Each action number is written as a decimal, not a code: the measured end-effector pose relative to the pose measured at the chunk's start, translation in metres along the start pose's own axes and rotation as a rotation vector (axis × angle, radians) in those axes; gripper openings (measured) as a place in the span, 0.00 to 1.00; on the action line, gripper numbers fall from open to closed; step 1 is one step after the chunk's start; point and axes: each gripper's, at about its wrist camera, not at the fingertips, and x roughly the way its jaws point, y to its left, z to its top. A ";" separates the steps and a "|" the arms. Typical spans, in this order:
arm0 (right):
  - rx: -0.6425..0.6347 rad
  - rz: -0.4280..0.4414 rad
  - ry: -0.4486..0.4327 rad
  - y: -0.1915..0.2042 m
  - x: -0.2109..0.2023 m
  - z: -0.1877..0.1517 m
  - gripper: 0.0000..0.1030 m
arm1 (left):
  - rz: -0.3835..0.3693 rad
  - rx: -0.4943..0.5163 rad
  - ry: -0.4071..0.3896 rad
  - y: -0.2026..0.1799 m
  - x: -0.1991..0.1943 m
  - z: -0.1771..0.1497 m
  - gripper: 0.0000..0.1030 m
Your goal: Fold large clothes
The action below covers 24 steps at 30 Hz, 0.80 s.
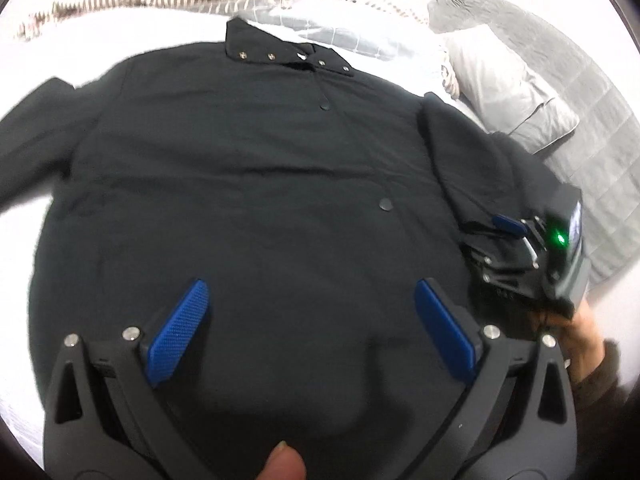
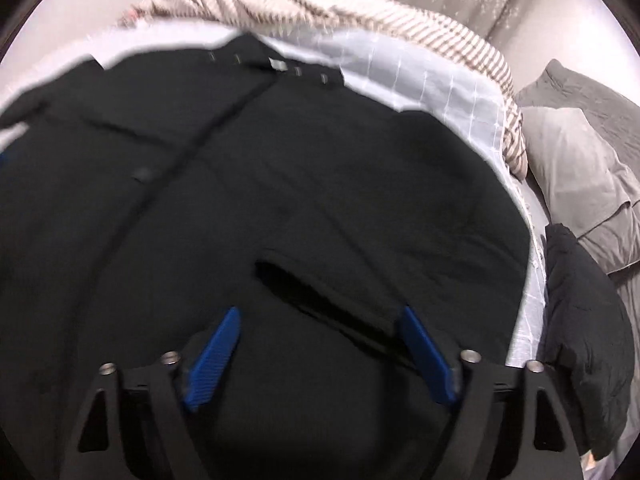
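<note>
Over the black jacket [image 1: 248, 184], collar pointing away from me, my right gripper [image 2: 320, 344] hovers spread wide nearest the folded-in sleeve [image 2: 328, 292], left gripper [image 1: 312, 320] released too.

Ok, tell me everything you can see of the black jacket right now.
The jacket is black, of matte woven-looking cloth, spread flat and front-up on the bed, collar at the far end. The collar carries a row of small metal studs, and two dark round snaps sit down the front. One sleeve runs out to the left; the right sleeve is folded along the body. The right tongs are at that sleeve's cuff, open. The left tongs hover open above the hem area.
</note>
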 end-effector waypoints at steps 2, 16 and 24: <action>0.045 -0.006 -0.029 -0.005 0.007 0.002 0.63 | 0.011 0.009 -0.003 0.001 0.001 0.001 0.99; 0.270 -0.355 -0.163 -0.185 -0.108 0.047 0.10 | 0.048 0.052 -0.026 0.012 -0.002 0.002 0.99; 0.383 -0.743 -0.011 -0.350 -0.095 0.050 0.06 | 0.082 0.045 -0.033 0.019 -0.003 0.002 0.99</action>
